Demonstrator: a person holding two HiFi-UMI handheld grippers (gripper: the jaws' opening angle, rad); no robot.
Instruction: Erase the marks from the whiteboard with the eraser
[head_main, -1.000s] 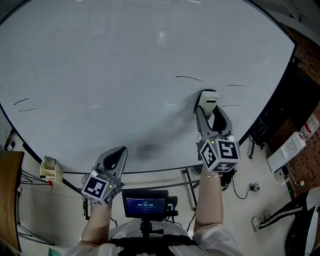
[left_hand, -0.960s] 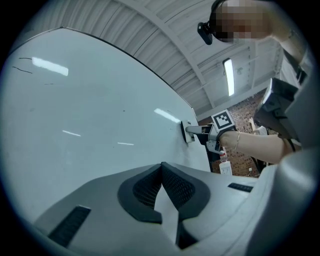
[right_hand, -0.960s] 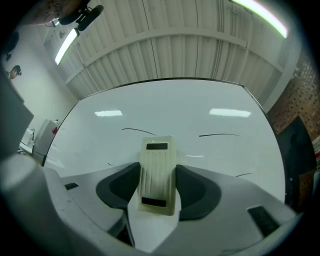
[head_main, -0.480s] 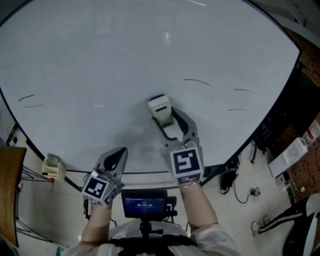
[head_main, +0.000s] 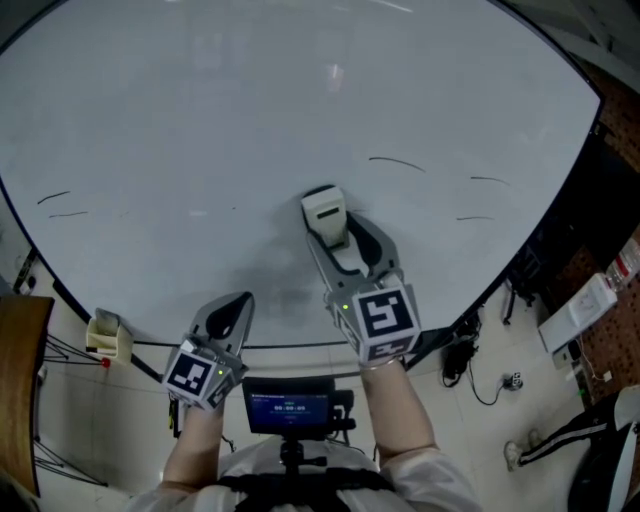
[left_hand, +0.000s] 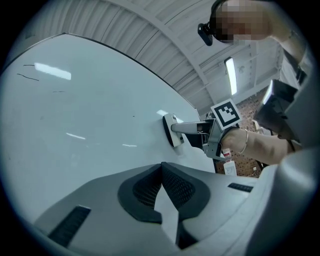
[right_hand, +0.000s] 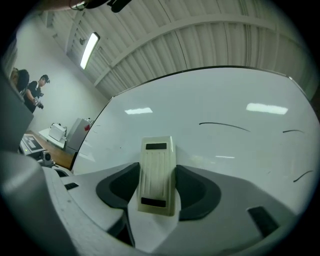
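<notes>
The right tool (head_main: 331, 232) squeezes the eraser (head_main: 324, 208) against the whiteboard (head_main: 200, 110) near its bottom edge. The left tool (head_main: 233, 310) is closed, holding nothing.

Whiteboard (head_main: 200, 120) top beyond picture edge

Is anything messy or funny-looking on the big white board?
Nothing is broken or spilled. The whiteboard only has thin black marks left: a curved line right of the eraser, and short strokes at its left edge.
</notes>
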